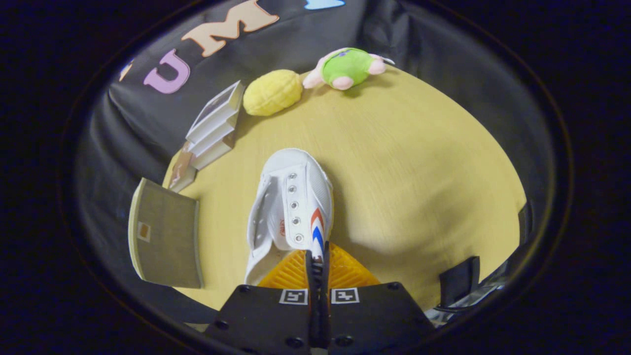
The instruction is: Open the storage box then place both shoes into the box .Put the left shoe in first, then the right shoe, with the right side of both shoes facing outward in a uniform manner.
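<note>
A white canvas shoe (291, 197) with red and blue chevrons on its side and an orange insole points away from me, toe toward the far side of the wooden table (419, 162). My gripper (318, 259) is shut on the shoe's side wall near the heel opening, right by the chevrons, both fingers pinching the thin canvas. The shoe casts a shadow on the table to its right. A flat grey-brown panel with a cream rim (165, 234) stands off the table's left edge; I cannot tell whether it belongs to the storage box.
Stacked white boxes (217, 125) stand at the table's far left. A yellow plush (272, 92) and a green and pink plush (347, 67) lie at the far edge. A black bracket (458, 281) sits at the near right corner.
</note>
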Available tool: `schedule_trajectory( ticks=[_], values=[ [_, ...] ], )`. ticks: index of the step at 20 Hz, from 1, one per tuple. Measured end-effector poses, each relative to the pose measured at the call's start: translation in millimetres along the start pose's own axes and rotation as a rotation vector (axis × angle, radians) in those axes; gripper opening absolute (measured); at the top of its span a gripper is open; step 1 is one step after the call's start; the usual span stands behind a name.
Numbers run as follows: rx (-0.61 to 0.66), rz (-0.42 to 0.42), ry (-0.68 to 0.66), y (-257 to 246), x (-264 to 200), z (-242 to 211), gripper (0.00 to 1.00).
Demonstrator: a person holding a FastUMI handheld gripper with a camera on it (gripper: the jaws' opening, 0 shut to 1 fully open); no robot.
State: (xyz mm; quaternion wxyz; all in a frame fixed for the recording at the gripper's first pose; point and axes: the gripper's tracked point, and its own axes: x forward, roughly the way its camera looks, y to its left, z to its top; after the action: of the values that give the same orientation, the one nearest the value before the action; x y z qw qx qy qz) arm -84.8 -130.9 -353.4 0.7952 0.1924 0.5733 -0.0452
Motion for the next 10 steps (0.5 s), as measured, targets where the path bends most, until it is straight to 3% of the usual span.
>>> schedule_trajectory(
  ticks=[10],
  values=[
    [-0.011,0.064,-0.028,102.3,-53.8,17.3,0.03]
  ],
)
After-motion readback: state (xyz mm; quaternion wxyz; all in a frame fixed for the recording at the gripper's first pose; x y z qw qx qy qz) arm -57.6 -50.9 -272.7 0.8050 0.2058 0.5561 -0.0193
